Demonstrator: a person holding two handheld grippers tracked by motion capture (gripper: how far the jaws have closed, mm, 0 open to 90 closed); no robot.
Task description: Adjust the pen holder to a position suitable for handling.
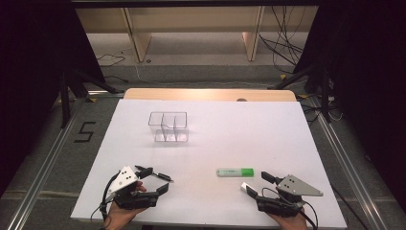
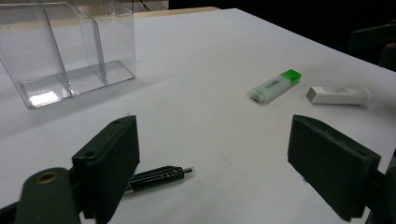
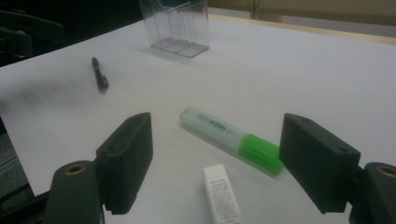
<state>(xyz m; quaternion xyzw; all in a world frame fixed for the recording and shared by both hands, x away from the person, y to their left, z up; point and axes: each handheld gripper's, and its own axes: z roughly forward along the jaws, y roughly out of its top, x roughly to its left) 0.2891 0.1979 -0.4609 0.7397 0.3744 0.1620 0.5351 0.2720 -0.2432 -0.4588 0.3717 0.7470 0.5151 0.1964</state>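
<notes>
Two grippers agape | left gripper (image 1: 155,180) by pen (image 1: 162,176) | right gripper (image 1: 258,183) by eraser (image 1: 248,188)

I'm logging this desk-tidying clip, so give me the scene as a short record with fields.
surface: white table top
container: clear plastic divided organizer, upright, far left
left tongs: open, beside black pen lying flat
right tongs: open, white rectangular eraser between the jaws
other item: green-capped highlighter, lying flat, untouched
held: nothing
</notes>
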